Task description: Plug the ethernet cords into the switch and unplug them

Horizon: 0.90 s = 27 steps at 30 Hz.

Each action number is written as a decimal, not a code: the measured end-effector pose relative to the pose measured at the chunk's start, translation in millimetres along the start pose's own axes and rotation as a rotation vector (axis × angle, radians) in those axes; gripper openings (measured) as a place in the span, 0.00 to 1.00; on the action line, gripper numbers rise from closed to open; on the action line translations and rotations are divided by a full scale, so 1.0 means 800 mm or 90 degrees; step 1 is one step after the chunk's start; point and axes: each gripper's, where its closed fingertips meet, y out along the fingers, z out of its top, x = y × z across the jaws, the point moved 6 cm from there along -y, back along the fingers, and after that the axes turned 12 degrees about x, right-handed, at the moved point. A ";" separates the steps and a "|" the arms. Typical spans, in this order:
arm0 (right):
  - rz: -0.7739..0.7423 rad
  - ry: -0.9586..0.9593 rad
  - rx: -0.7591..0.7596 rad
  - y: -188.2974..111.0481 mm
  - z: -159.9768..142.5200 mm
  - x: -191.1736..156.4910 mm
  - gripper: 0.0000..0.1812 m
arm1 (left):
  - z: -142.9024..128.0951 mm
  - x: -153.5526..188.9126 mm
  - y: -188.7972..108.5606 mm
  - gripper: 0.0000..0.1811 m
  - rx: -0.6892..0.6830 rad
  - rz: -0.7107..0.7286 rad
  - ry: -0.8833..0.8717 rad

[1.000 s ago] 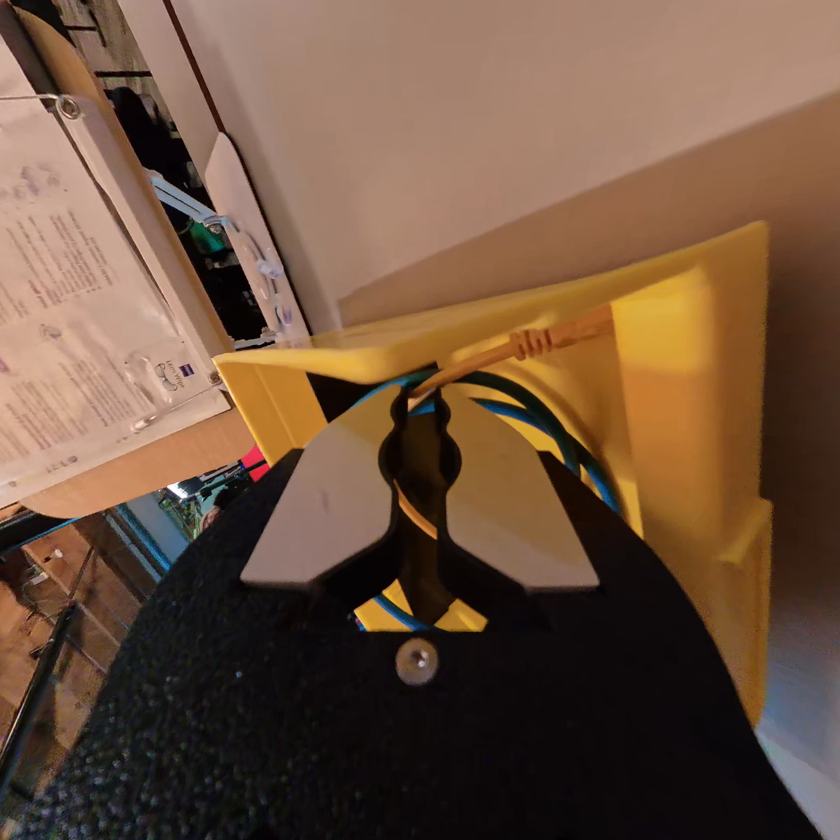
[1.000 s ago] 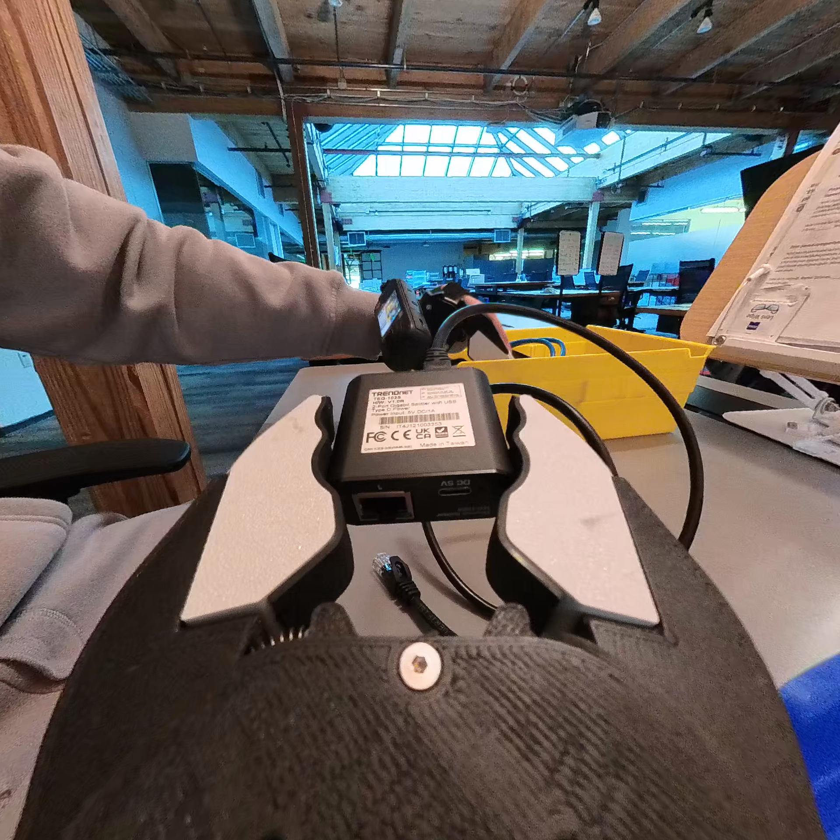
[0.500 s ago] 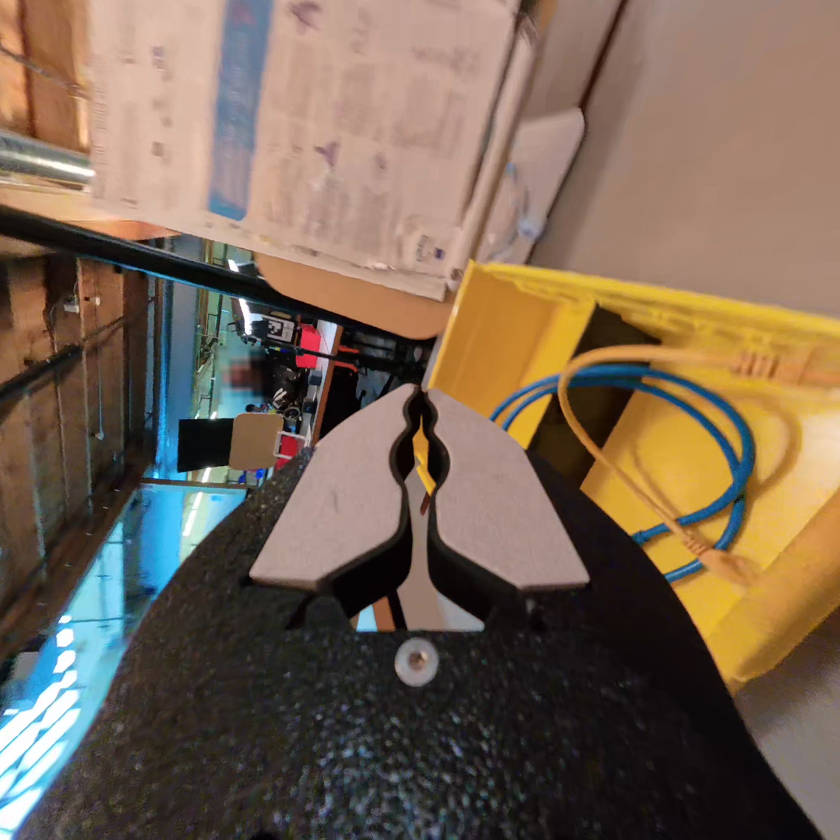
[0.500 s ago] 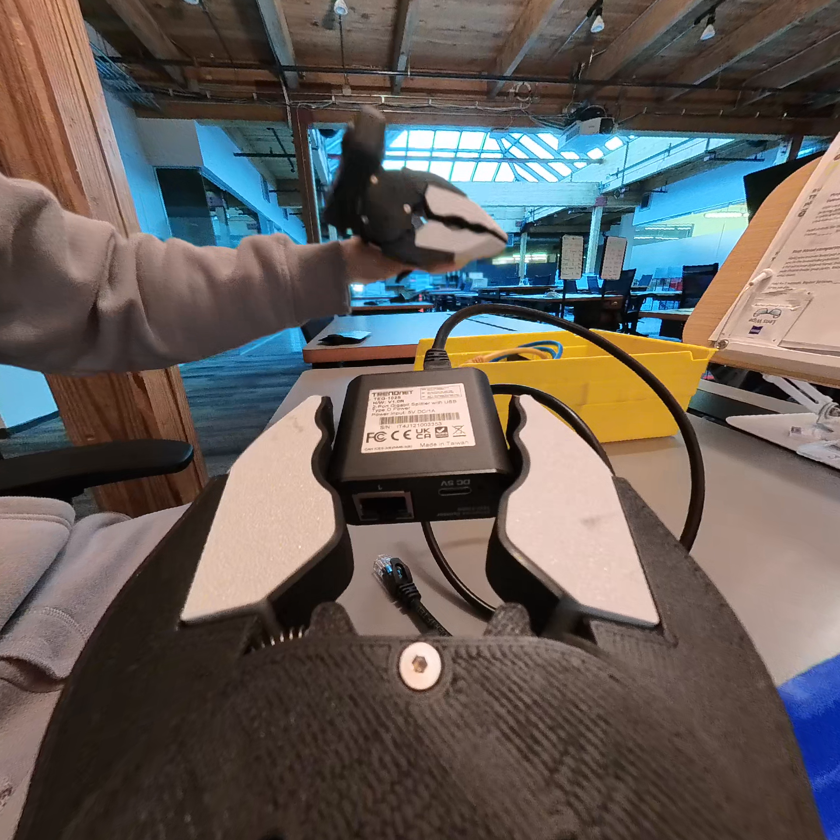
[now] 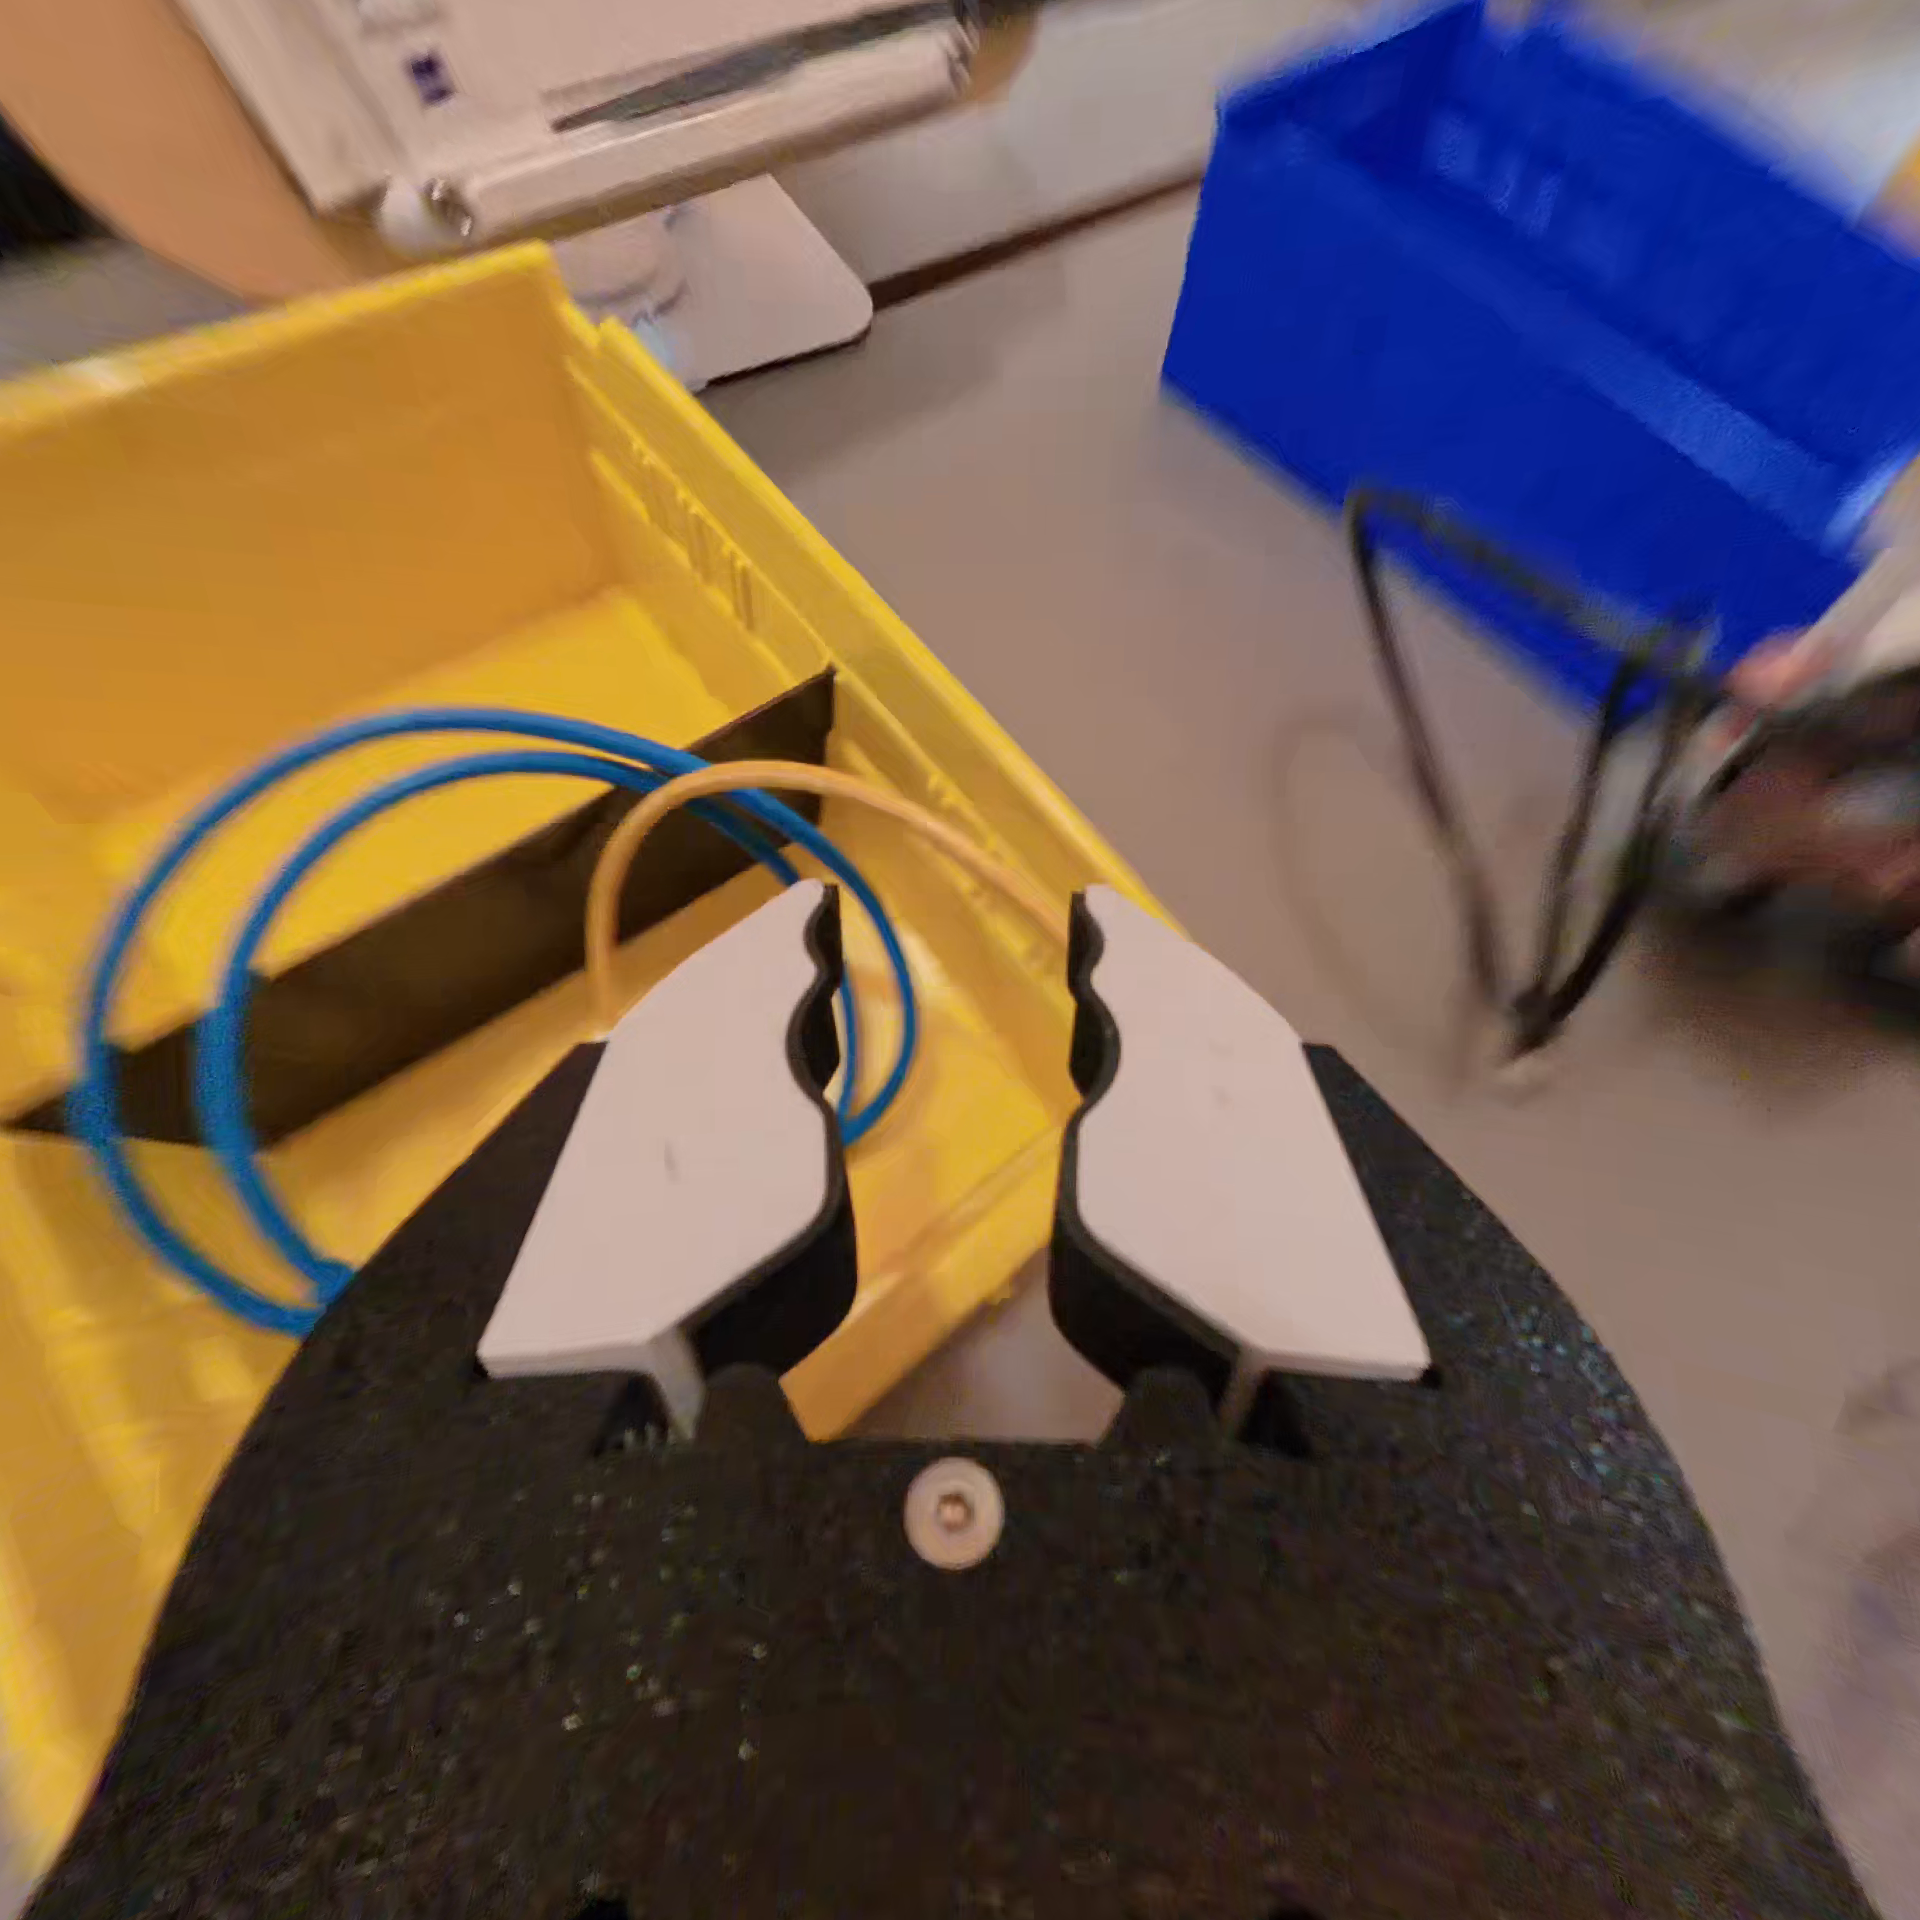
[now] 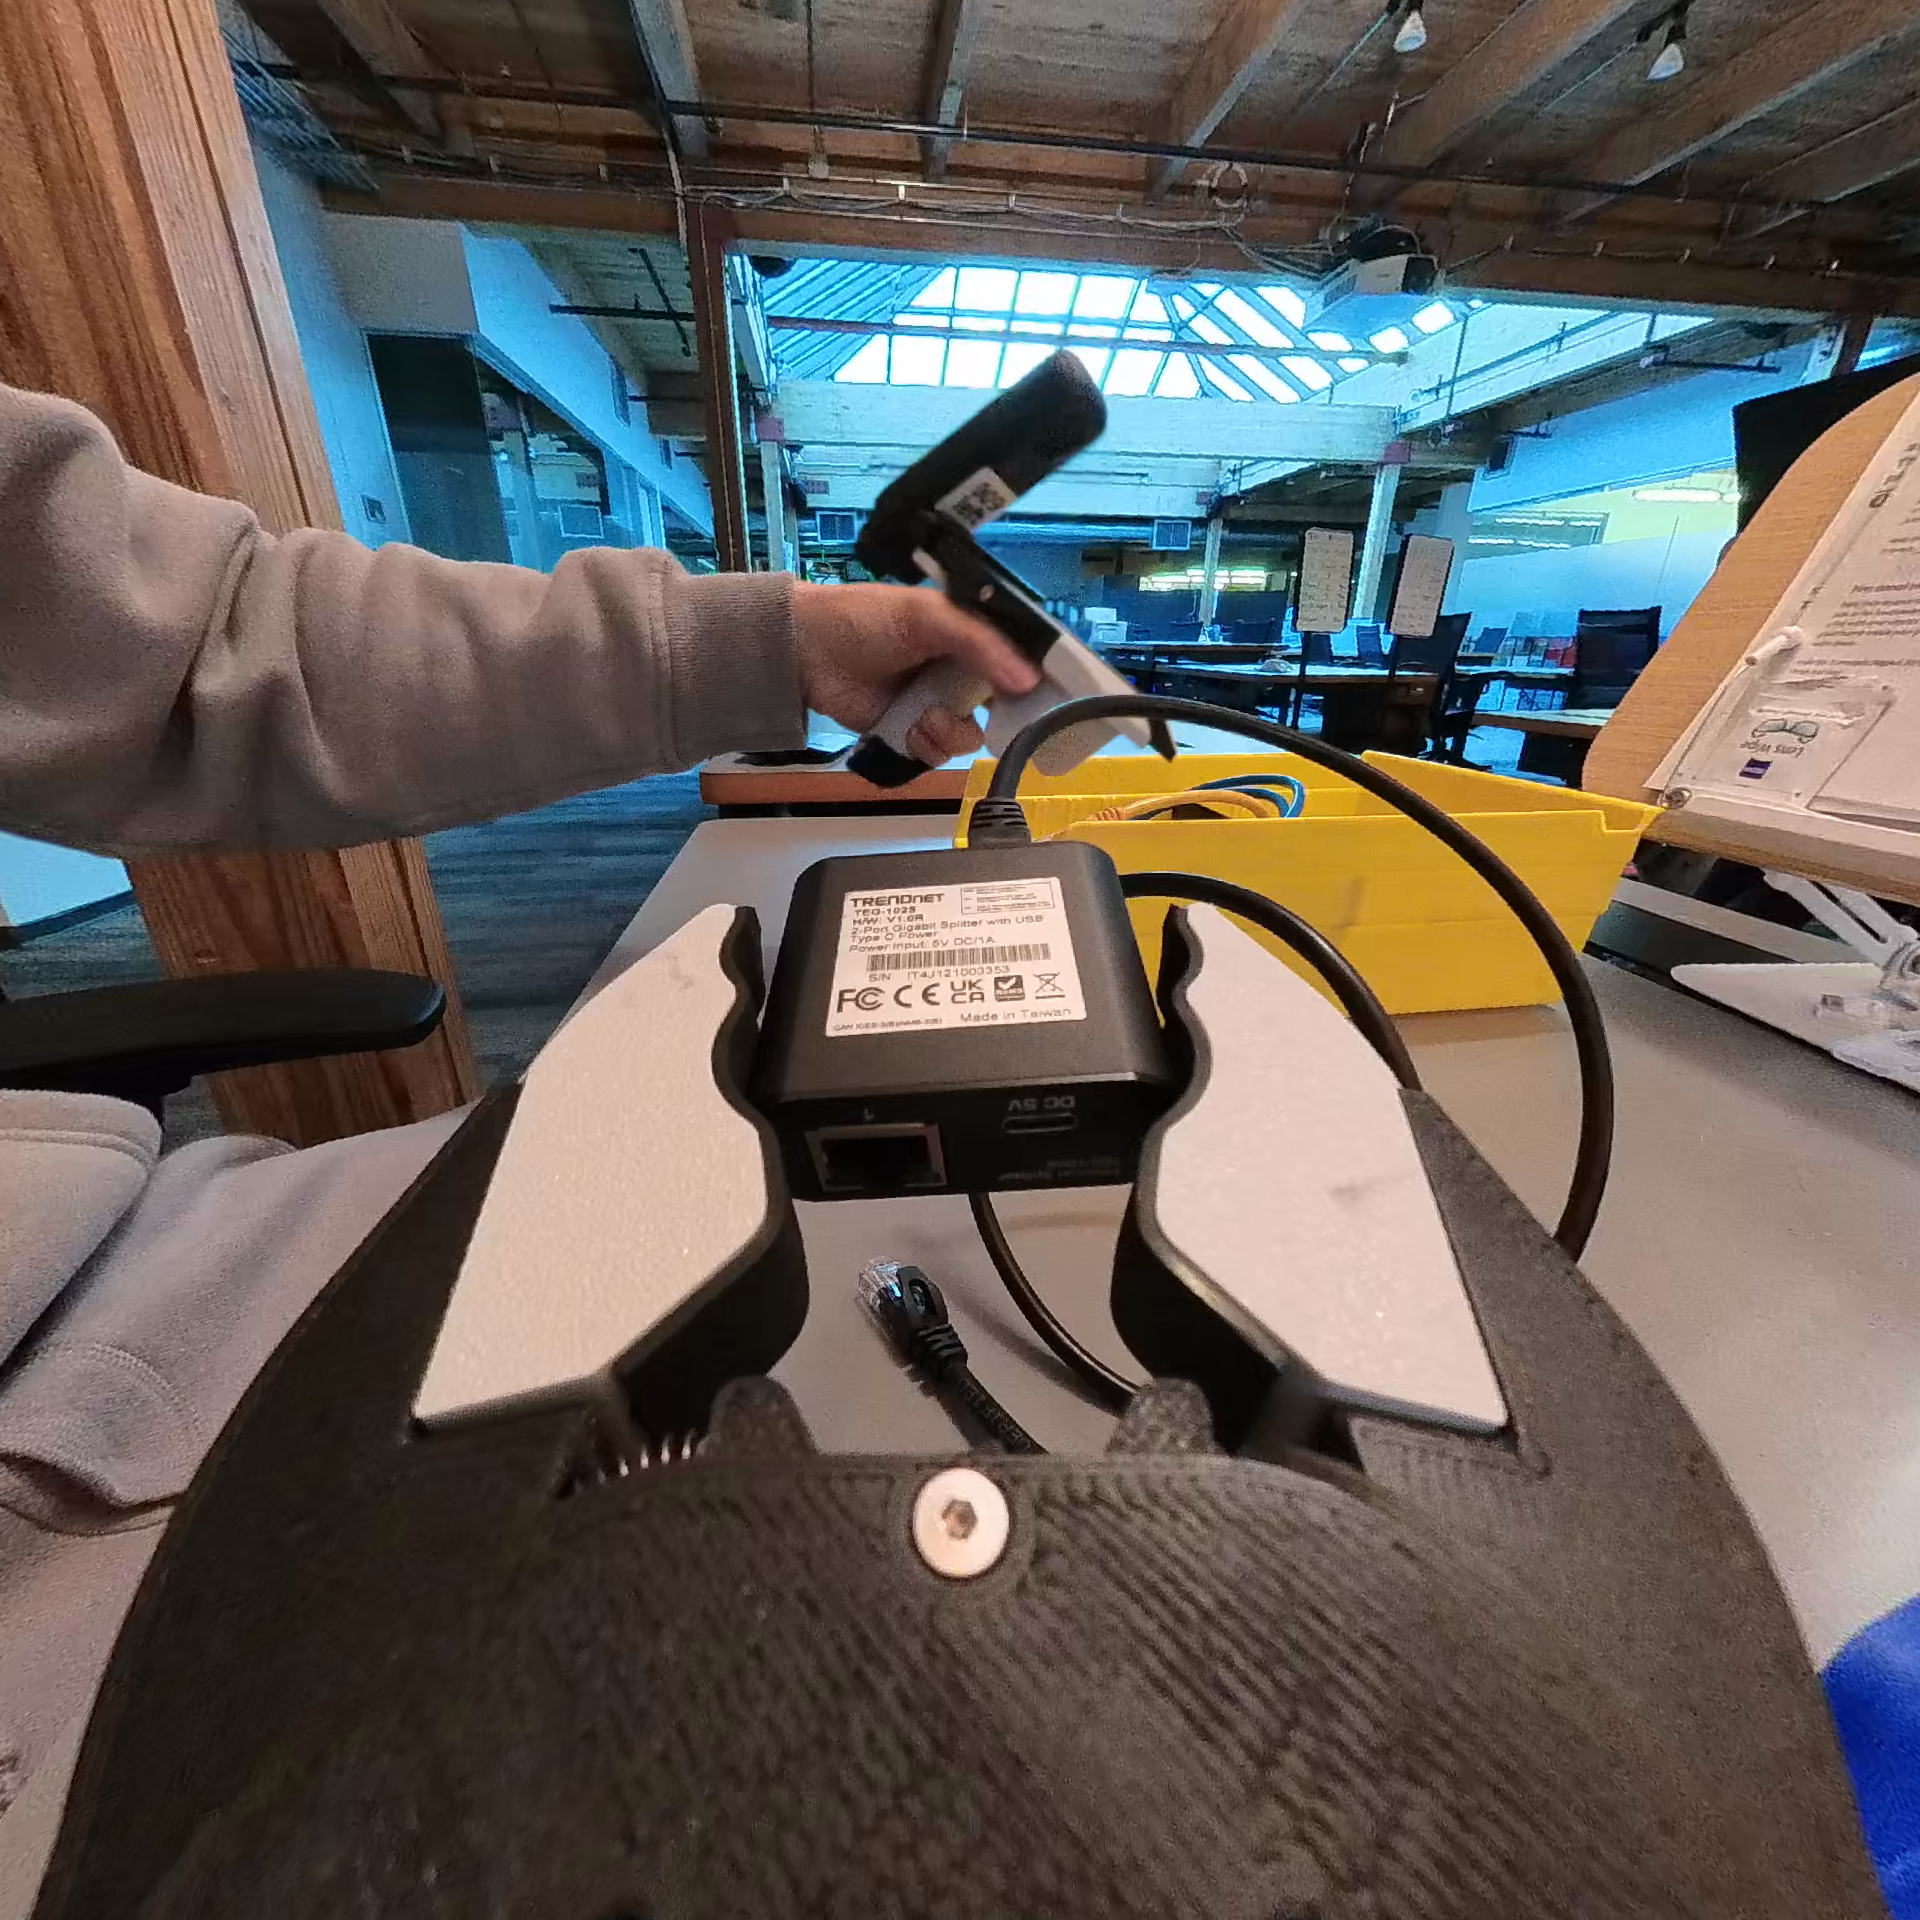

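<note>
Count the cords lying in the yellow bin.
2: a blue cord coiled across the yellow bin, and a yellow cord arching over it by the near wall. More may be hidden behind the left claw.

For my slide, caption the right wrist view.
Right gripper clamps the black switch on the table.

Left hand-held gripper [image 5: 945,997] is up in the air, tilted down, jaws spread apart with nothing between them. Right hand-held gripper [image 6: 961,1023] sits low and level, jaws clamped tight on both sides of its load.
</note>
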 end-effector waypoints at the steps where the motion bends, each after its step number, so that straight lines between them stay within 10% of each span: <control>1: -0.001 0.001 0.000 0.000 0.000 0.000 0.41 | 0.002 -0.002 0.003 0.23 0.012 -0.014 -0.090; 11: 0.004 0.004 0.003 0.000 0.001 0.000 0.41 | -0.020 0.012 0.024 0.05 -0.042 -0.095 -0.263; 22: 0.006 0.005 0.006 -0.001 0.001 0.000 0.41 | 0.016 0.035 -0.030 0.02 -0.018 -0.073 -0.094; 27: -0.014 0.016 0.038 -0.006 0.006 0.005 0.41 | 0.030 0.097 -0.069 0.02 0.000 -0.176 0.191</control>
